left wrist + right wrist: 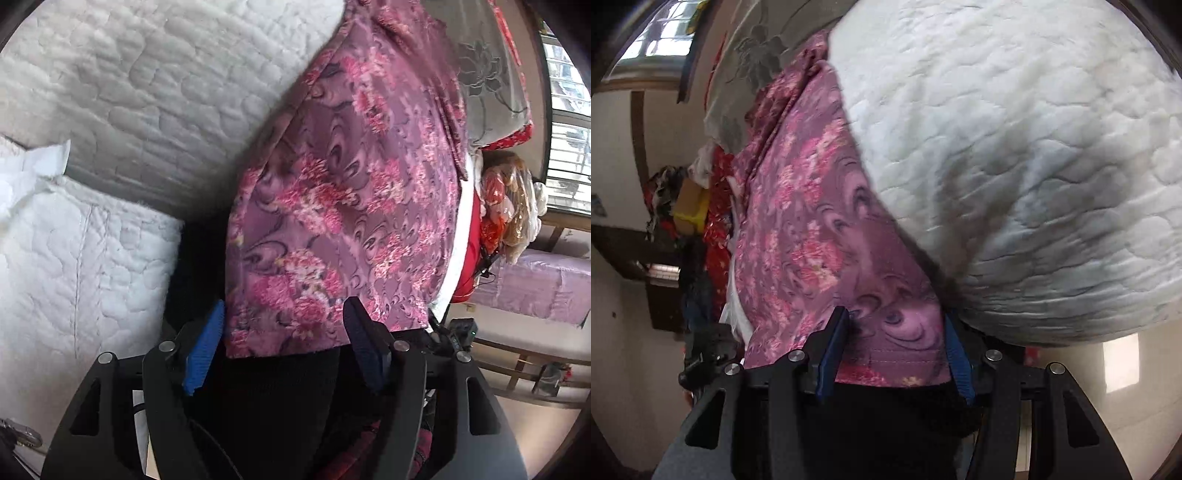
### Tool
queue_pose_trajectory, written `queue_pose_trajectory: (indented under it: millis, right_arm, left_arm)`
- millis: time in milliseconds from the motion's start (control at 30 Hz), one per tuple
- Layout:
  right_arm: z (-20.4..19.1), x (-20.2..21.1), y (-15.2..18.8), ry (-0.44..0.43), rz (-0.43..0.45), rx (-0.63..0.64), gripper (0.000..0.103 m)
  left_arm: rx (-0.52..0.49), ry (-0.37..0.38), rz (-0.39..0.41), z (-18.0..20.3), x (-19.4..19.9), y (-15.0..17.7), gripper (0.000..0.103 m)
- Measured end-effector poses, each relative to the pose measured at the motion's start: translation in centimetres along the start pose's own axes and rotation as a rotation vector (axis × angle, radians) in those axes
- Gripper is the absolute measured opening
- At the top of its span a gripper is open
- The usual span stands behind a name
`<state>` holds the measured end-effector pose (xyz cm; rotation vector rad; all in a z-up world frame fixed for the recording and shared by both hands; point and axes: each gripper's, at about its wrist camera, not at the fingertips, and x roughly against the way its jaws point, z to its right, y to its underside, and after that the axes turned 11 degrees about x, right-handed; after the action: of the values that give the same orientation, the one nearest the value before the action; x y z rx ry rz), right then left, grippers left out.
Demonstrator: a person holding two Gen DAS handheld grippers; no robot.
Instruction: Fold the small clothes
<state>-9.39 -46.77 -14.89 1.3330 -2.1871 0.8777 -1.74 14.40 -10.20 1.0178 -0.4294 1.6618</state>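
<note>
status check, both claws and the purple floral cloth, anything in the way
Left claw open, purple floral cloth edge between its fingers. Right claw open, cloth hem between its fingers. White quilt under the cloth. Nothing seen blocking.

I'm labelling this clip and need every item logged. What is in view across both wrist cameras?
floral garment: one, purple with pink flowers, on the bed, its near hem between each gripper's fingers
white quilted cover: one, white, bed surface under and beside the garment
grey floral fabric: one, grey, at the far end of the garment
red patterned cloth: one, red, along the bed's far edge
bagged items: a heap, red and tan, by the window; count unclear
window: one, bright, beyond the bed
bench with lilac cover: one, wooden, beside the bed
left gripper: black with blue pads, fingers apart
right gripper: black with blue pads, fingers apart
</note>
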Motion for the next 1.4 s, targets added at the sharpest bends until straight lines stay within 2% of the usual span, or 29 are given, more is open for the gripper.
queue_pose_trajectory:
  millis: [133, 200, 267, 300, 333, 367, 400, 433, 467, 500, 533, 567, 700, 800, 933, 1200, 1400]
  right_arm:
    - [-1.4, 0.1, 0.0, -0.031, -0.015, 0.074, 0.053]
    - [-1.7, 0.0, 0.1, -0.034, -0.023, 0.086, 0.053]
    - [-2.0, -0.1, 0.1, -0.015, -0.020, 0.101, 0.050]
    - [-2.0, -0.1, 0.0, -0.009, -0.016, 0.106, 0.046]
    - [-2.1, -0.2, 0.0, -0.009, -0.012, 0.110, 0.039]
    - [-2.3, -0.2, -0.1, 0.000, -0.006, 0.118, 0.034]
    - [-2.6, -0.2, -0.2, 0.008, -0.003, 0.129, 0.026]
    - [-3.0, -0.1, -0.3, 0.017, 0.000, 0.150, 0.023]
    - [-3.6, 0.1, -0.4, 0.038, 0.006, 0.180, 0.018]
    - [-4.0, 0.3, -0.4, 0.052, 0.009, 0.206, 0.014]
    - [-4.2, 0.5, -0.4, 0.056, 0.012, 0.224, 0.013]
    - [-4.7, 0.9, -0.5, 0.054, 0.020, 0.243, 0.010]
    - [-6.6, 2.1, -0.9, 0.013, 0.056, 0.282, 0.010]
    - [-8.0, 2.7, -1.6, -0.033, 0.083, 0.297, 0.010]
    - [-9.8, 3.2, -3.3, -0.094, 0.132, 0.302, 0.010]
    - [-12.3, 3.8, -9.1, -0.158, 0.242, 0.303, 0.010]
    - [-12.8, 3.0, -14.5, -0.157, 0.305, 0.282, 0.010]
  left_arm:
    - [0.029, -0.052, -0.008, -1.0, -0.5, -0.4, 0.065]
    - [0.059, -0.012, -0.002, -1.5, -0.3, -0.7, 0.065]
    - [0.055, 0.029, -0.013, -1.2, -0.3, -0.7, 0.065]
    - [0.039, 0.018, -0.001, -0.8, -0.1, -0.5, 0.065]
    - [0.016, 0.000, 0.019, -0.4, 0.1, -0.4, 0.062]
    - [-0.014, -0.020, 0.038, 0.1, 0.2, -0.1, 0.050]
    - [-0.029, -0.051, 0.050, 0.5, 0.3, 0.0, 0.044]
    - [-0.049, -0.102, 0.067, 0.9, 0.3, 0.1, 0.032]
    - [-0.068, -0.129, 0.078, 1.2, 0.4, 0.3, 0.026]
    - [-0.076, -0.123, 0.084, 1.3, 0.6, 0.4, 0.020]
    - [-0.083, -0.109, 0.085, 1.5, 0.9, 0.4, 0.009]
    - [-0.087, -0.082, 0.080, 1.7, 1.3, 0.6, 0.009]
    - [-0.121, 0.044, 0.092, 3.6, 3.0, 1.2, 0.009]
    - [-0.133, 0.158, 0.111, 5.3, 4.1, 0.9, 0.009]
    - [-0.141, 0.256, 0.140, 7.4, 5.4, -0.4, 0.009]
    - [-0.107, 0.334, 0.235, 9.5, 6.9, -4.7, 0.009]
    - [-0.082, 0.361, 0.314, 11.4, 7.8, -9.1, 0.009]
